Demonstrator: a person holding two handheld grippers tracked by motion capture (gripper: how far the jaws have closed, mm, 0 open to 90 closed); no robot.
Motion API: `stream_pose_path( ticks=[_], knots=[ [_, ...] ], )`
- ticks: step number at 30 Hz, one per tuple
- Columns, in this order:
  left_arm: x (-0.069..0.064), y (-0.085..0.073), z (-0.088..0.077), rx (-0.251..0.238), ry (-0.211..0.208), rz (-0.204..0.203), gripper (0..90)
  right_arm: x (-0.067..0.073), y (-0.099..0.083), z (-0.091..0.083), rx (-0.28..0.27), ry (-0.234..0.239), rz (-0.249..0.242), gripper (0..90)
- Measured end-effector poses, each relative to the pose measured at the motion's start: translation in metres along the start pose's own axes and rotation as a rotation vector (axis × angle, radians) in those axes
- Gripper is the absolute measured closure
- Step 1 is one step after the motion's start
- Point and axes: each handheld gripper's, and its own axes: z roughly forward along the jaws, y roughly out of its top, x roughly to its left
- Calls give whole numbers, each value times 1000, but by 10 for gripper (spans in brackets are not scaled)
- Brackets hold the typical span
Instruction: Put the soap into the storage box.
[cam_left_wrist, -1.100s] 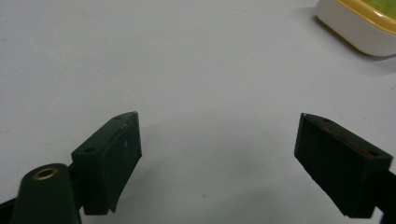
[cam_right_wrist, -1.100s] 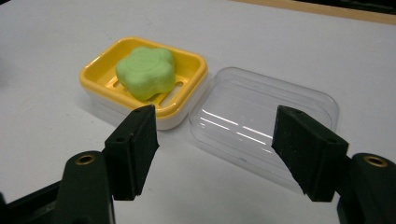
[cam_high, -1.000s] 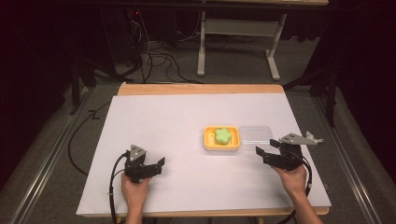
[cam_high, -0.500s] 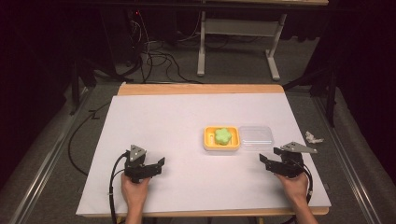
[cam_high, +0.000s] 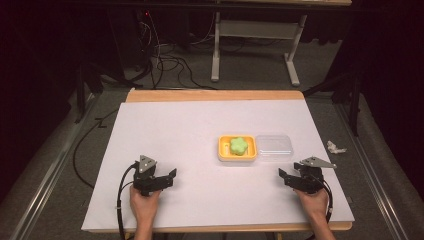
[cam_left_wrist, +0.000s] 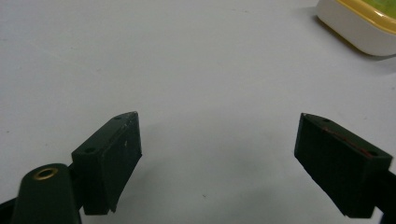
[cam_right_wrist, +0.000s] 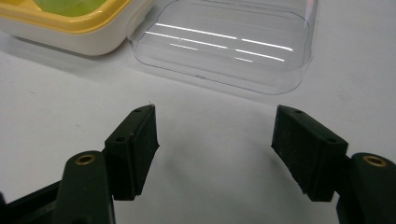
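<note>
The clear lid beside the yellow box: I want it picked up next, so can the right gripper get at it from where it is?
Probably yes. The right gripper is open and faces the clear lid, with only bare white table between them.

The box (cam_high: 237, 148) sits on the table (cam_high: 200, 125), right of its middle. In the box lies the soap (cam_high: 239, 145). The lid (cam_high: 273, 147) lies touching the box's right side. The left gripper (cam_high: 170, 176) rests nearer and left of the box, the right gripper (cam_high: 283, 176) nearer and right
</note>
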Motion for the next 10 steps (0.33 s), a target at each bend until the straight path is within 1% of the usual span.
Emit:
stream_pose_path(
  ticks=[4,6,10],
  knots=[
    [0,0,0,-2,0,-1,153,2,0,2,10,-11,-16,315],
    [0,0,0,-1,0,0,153,3,0,3,17,-16,-32,313],
    [0,0,0,-2,0,1,153,5,0,3,26,-23,-39,313]
  ],
)
